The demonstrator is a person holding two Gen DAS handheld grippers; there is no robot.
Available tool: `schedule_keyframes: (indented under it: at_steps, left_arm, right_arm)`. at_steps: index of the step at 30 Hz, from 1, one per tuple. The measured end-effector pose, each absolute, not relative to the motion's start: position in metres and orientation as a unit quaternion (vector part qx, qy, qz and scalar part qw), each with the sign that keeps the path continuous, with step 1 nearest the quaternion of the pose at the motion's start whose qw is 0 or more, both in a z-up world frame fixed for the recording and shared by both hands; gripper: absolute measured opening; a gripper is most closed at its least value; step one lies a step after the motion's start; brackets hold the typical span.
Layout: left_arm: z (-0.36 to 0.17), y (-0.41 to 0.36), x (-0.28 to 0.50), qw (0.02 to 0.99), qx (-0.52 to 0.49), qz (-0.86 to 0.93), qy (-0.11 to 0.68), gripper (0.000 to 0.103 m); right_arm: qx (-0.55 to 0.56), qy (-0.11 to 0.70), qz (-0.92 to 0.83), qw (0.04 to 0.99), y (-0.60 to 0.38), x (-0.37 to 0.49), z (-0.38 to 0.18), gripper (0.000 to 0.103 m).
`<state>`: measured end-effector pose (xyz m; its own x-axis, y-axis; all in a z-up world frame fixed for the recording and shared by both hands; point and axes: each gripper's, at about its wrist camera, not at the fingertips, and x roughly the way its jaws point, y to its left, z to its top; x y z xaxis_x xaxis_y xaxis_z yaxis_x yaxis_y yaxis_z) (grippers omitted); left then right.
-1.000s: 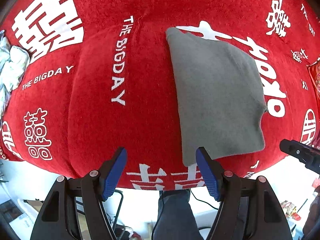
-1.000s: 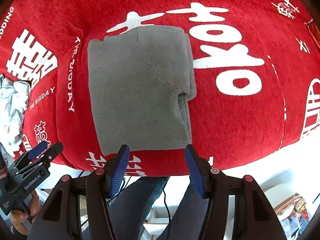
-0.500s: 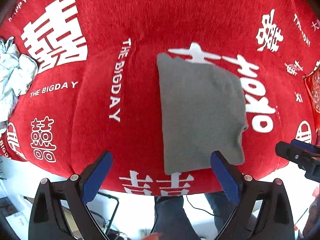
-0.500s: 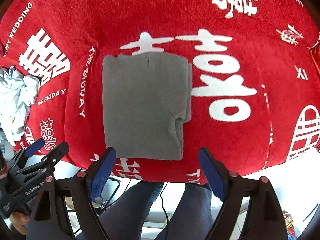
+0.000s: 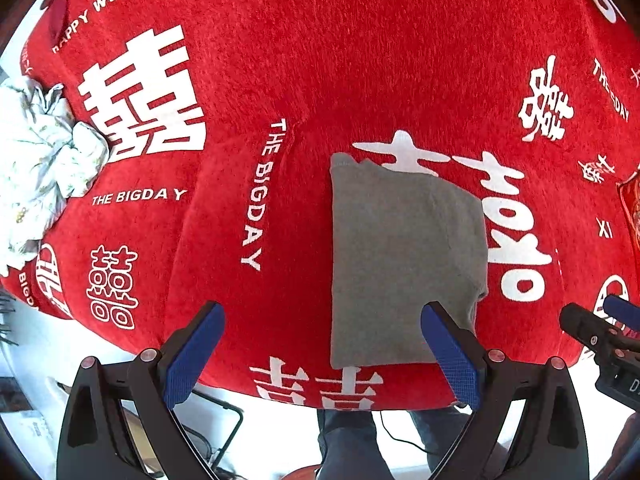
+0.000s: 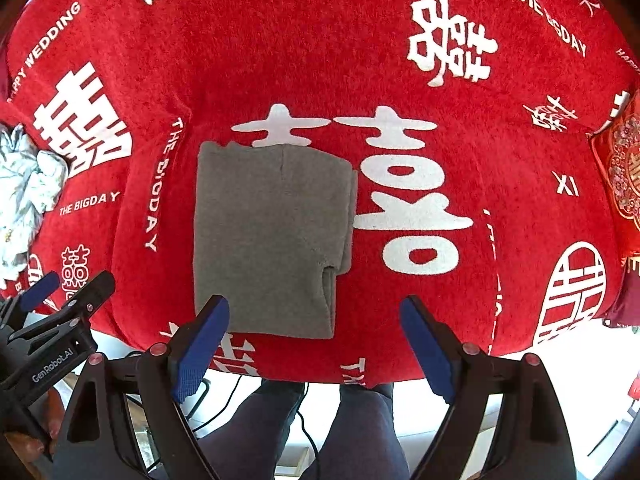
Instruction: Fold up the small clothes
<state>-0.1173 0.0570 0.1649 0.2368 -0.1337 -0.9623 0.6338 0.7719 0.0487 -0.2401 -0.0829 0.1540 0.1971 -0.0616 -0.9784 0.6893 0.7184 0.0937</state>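
A grey garment (image 5: 404, 264) lies folded into a neat rectangle on the red printed cloth (image 5: 320, 60), near its front edge. It also shows in the right wrist view (image 6: 272, 240). My left gripper (image 5: 320, 348) is open and empty, held above the front edge with the garment ahead to its right. My right gripper (image 6: 312, 340) is open and empty, with the garment ahead to its left. Each gripper shows at the edge of the other's view.
A crumpled white patterned garment (image 5: 36, 168) lies at the left edge of the cloth, also in the right wrist view (image 6: 24, 196). A red embroidered item (image 6: 620, 176) sits at the far right. The person's legs (image 6: 320, 428) are below the table edge.
Both grippers have opened wider and pulled back and up from the folded grey garment, which now looks smaller and lies still on the cloth.
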Motion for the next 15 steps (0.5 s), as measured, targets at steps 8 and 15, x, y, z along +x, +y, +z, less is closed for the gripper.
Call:
schedule_keyframes:
  at_steps: [8, 15]
  left_arm:
    - [0.1683, 0.0535, -0.1192, 0.754, 0.218, -0.251, 0.566, 0.099]
    - [0.1748, 0.0505, -0.1226, 0.761, 0.231, -0.25, 0.552, 0.099]
  right_arm:
    - [0.259, 0.582, -0.263, 0.725, -0.0817, -0.2412, 0.1572, 0.089]
    - [0.26, 0.577, -0.264, 0.728, -0.0798, -0.2407, 0.1599, 0.089]
